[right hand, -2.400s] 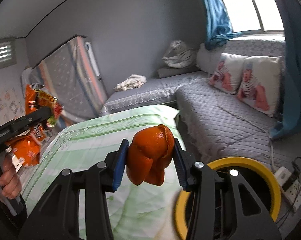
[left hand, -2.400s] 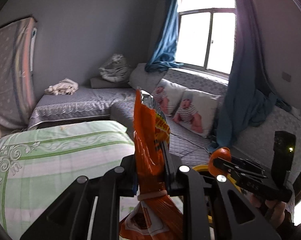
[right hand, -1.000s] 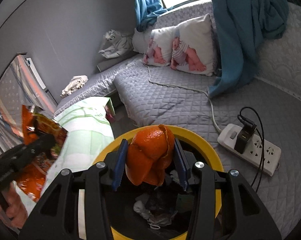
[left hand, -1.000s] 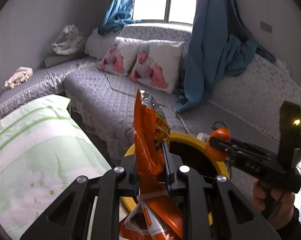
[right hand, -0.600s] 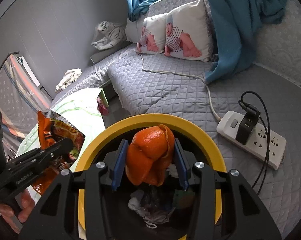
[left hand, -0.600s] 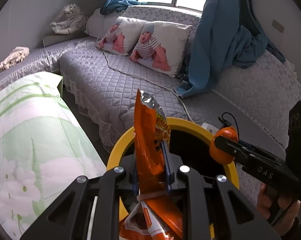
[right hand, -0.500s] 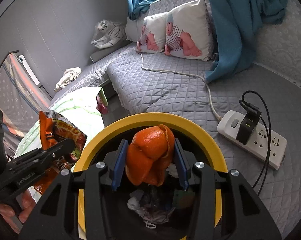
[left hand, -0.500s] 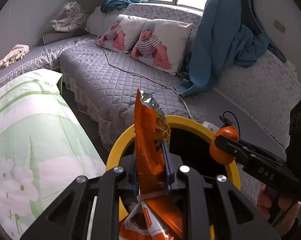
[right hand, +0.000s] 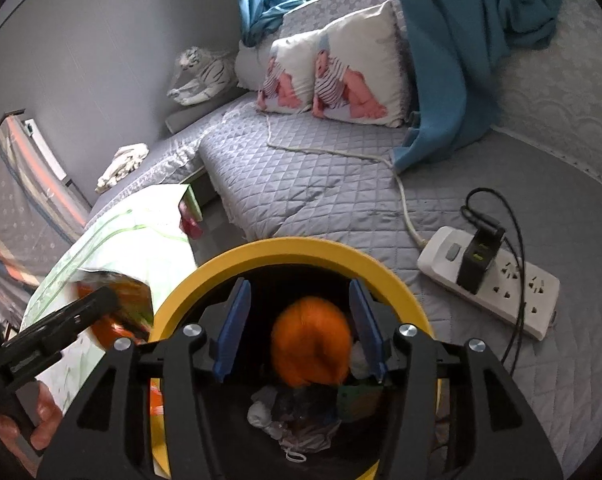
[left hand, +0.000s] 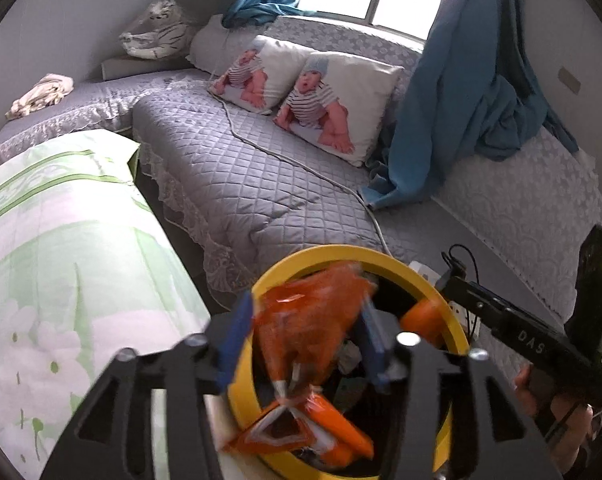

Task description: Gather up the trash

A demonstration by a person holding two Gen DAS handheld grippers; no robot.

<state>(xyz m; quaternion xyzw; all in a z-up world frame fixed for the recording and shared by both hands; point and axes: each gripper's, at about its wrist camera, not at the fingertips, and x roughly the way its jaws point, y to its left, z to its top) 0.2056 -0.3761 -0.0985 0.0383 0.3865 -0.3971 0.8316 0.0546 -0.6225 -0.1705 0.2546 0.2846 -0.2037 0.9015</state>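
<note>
Both tongs just opened: left tongs (left hand: pixel 305 340) free wrapper (left hand: pixel 309 336); right tongs (right hand: pixel 299 326) free peel (right hand: pixel 311 346); only right view shows binned litter (right hand: pixel 293 420)

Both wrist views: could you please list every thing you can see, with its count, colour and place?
Snack bag: one, orange, blurred between the open left jaws over the bin.
Orange peel: one, orange, loose between the open right jaws.
Bin: one, yellow rim, below both grippers.
Cushions: two, baby prints, on the sofa.
Power strip: one, white, right of the bin.
Curtain: blue, draped over the sofa.
Left gripper: jaws just opened.
Right gripper: jaws just opened.
</note>
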